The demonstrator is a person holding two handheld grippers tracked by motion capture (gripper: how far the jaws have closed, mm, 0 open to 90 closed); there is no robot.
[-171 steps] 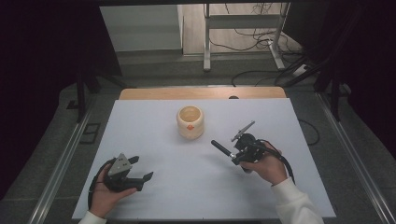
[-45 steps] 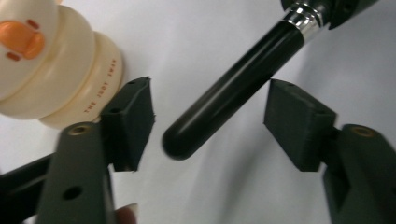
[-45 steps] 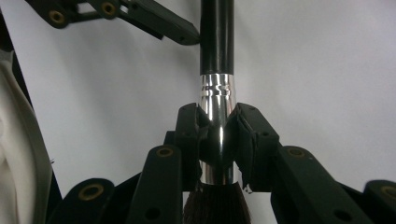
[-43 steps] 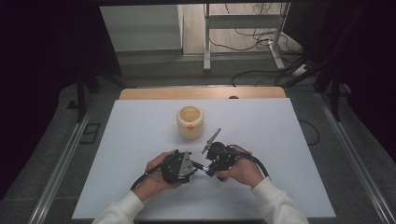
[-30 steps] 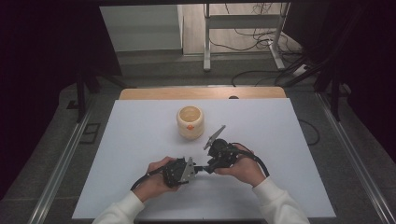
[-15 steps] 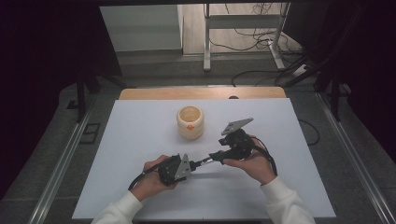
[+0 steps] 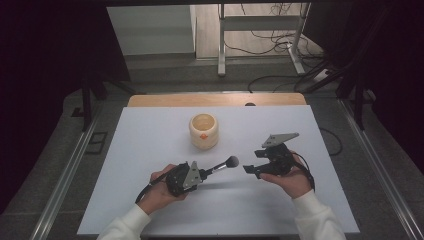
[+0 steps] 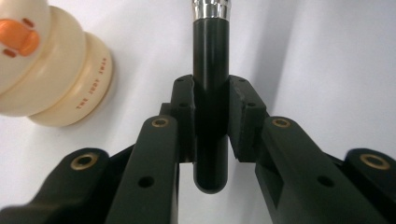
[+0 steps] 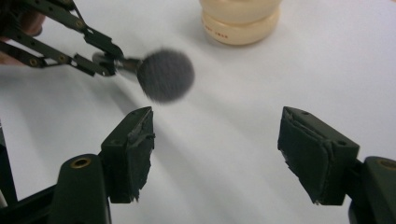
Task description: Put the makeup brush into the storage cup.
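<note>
Clamped in my left gripper (image 7: 199, 176) from the high view is a makeup brush (image 7: 220, 166), its black handle running to a chrome ferrule and a round grey tuft that points toward my right gripper (image 7: 254, 161). That right gripper hangs over the white table (image 7: 150, 135) with its jaws parted and nothing between them; half a second ago it was closer to the brush, and its jaws have just been opening. Behind them stands a cream, rounded ceramic pot (image 7: 203, 131) with an orange mark, and I cannot tell what, if anything, is inside.

From the left gripper view, my fingers (image 8: 183, 114) press both sides of the smooth, glossy brush (image 8: 210, 93) handle, rounded at its end. The pot (image 8: 46, 65) sits at upper left.

From the right gripper view, the rubbery pads (image 9: 137, 140) stand wide apart over bare table. The fuzzy brush (image 9: 165, 74) head is blurred just beyond them, held by the left gripper (image 9: 100, 63); the pot (image 9: 240, 18) is farther back.
</note>
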